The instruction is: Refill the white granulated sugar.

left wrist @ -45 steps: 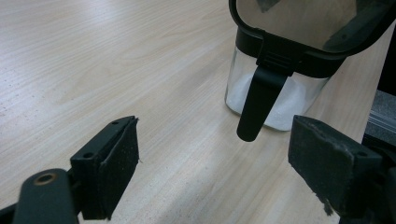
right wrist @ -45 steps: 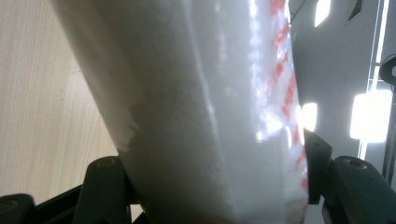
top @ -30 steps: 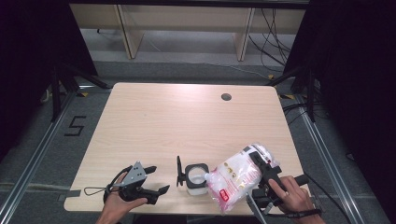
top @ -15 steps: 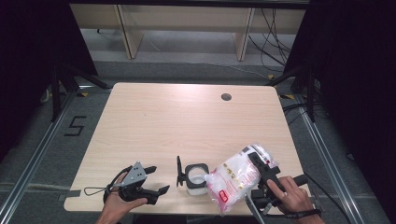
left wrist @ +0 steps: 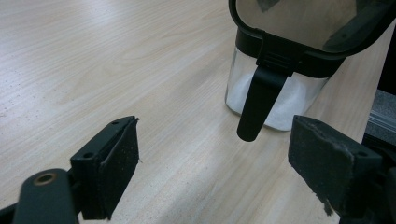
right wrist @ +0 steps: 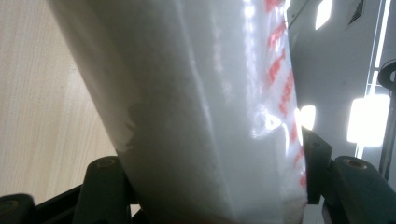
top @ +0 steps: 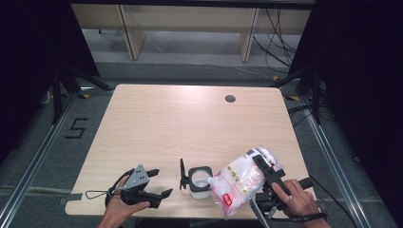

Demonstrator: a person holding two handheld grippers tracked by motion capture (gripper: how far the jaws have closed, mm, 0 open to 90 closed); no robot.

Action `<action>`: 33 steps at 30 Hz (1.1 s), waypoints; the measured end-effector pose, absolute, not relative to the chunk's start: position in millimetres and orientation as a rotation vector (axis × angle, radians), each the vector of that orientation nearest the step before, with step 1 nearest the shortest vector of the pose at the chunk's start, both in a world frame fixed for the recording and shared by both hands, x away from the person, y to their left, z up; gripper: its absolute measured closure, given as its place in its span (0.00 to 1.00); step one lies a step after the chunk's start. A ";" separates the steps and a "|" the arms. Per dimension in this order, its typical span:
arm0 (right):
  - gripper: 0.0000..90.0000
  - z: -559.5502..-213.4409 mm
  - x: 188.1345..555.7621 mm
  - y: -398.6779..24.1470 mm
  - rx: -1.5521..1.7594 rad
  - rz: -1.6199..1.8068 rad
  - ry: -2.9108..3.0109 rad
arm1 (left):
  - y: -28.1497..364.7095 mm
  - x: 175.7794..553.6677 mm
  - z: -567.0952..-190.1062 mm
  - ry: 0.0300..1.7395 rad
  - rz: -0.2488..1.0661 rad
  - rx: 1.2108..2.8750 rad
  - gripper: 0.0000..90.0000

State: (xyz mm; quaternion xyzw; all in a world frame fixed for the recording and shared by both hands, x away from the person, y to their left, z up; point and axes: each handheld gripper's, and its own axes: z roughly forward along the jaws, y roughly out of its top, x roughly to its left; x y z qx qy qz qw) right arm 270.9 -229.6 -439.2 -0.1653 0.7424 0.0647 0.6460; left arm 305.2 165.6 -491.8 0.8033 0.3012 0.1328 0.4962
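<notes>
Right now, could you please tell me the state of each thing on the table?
Jar: upright, partly filled with white powder.
Lid: swung open.
Bag: gripped, tilted toward the jar.
Left tongs: open, holding nothing.
Right tongs: shut on the bag.

One bag, one jar, two claws, left and right.

Your high view looks forward and down over the table; your left gripper view sits low, close on the jar, shared with high view; your right gripper view presses against the bag.
</notes>
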 end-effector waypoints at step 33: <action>0.44 -434.4 269.9 -228.9 -0.400 0.152 1.670 | 165.7 305.1 -491.8 0.722 0.325 1.952 0.18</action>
